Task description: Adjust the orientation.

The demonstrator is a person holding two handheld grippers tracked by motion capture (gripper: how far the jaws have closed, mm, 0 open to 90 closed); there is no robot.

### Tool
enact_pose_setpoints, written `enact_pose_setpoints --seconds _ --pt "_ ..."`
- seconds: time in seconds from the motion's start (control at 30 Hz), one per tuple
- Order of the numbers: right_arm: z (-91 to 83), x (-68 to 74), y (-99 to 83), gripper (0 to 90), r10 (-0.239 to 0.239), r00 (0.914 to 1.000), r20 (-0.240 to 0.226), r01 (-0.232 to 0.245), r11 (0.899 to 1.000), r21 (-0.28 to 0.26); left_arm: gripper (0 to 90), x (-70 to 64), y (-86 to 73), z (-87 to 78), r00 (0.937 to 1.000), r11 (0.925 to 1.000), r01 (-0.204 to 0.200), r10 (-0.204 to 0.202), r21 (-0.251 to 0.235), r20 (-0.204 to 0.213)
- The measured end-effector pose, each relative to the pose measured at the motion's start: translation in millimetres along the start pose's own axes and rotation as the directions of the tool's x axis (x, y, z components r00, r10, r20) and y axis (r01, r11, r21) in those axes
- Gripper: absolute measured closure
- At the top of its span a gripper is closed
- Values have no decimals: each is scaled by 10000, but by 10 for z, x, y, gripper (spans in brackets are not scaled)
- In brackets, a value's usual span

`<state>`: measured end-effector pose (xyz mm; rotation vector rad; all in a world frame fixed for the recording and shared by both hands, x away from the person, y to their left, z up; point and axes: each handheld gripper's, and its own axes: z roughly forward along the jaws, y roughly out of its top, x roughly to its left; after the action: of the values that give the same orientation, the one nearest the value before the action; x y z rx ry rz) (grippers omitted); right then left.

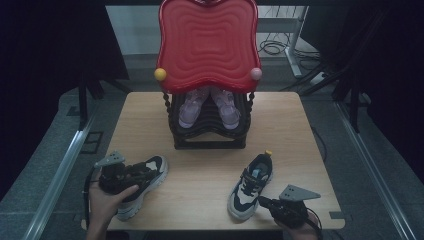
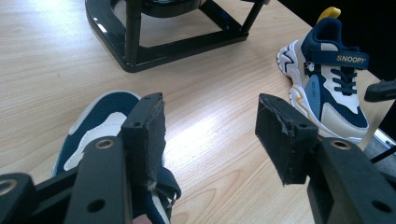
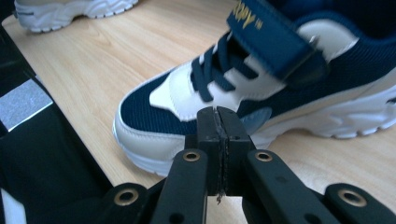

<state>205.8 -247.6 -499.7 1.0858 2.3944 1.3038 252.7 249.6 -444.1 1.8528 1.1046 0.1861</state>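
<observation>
Table (image 1: 210,170): wooden, carries all items below.
Rack (image 1: 209,75): black frame under a red lid, rear centre; a pink pair (image 1: 209,106) sits on its shelf.
Left shoe (image 1: 145,184): navy and white, front left corner, sole near the table edge. Risk: a sideways nudge may tip it off.
Right shoe (image 1: 250,186): same style, front right, toe towards the person.
Left gripper (image 2: 210,135): jaws wide, one jaw over the left shoe's toe, nothing held. Risk: closing on soft mesh alone, the shoe may slip.
Right gripper (image 3: 218,135): jaws pressed together, empty, just beside the right shoe's toe. Risk: it may push the shoe rather than grasp it.
</observation>
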Motion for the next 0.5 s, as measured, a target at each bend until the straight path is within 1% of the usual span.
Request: enact_pose_setpoints --seconds 0.2,0.5 --pt "9 3 -58 888 0 10000 -80 1 9999 132 427 6 -5 5 10000 10000 40 -40 11 -34" --pt "69 58 -150 889 -129 9994 -309 143 9988 476 426 7 -14 5 10000 10000 48 -48 19 -46"
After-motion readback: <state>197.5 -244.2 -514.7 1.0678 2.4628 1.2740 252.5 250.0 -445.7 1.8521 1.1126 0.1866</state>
